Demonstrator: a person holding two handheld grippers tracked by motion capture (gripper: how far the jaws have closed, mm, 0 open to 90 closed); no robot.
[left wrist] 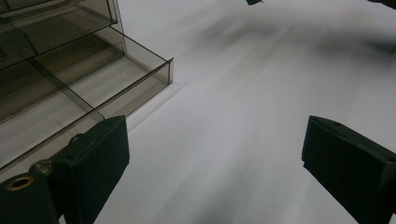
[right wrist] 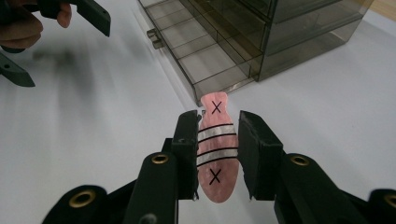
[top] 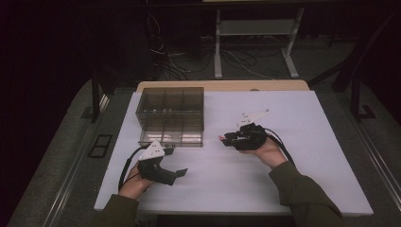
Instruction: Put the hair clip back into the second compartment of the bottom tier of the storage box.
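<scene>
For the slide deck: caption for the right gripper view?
Right gripper holds a pink striped clip near the smoked drawer box's open drawer.

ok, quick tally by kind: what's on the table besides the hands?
Smoky clear drawer organizer, one drawer pulled out: 1
Pink hair clip with stripes and X marks: 1
Handheld grippers: 2, left gripper and right gripper
Total: 4

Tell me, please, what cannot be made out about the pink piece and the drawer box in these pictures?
- Pink piece: its sides sit behind the right tool's jaws in the right gripper view; too small in the high view.
- Drawer box: cut by the frame edge in both gripper views; contents unreadable through tinted walls.
</scene>
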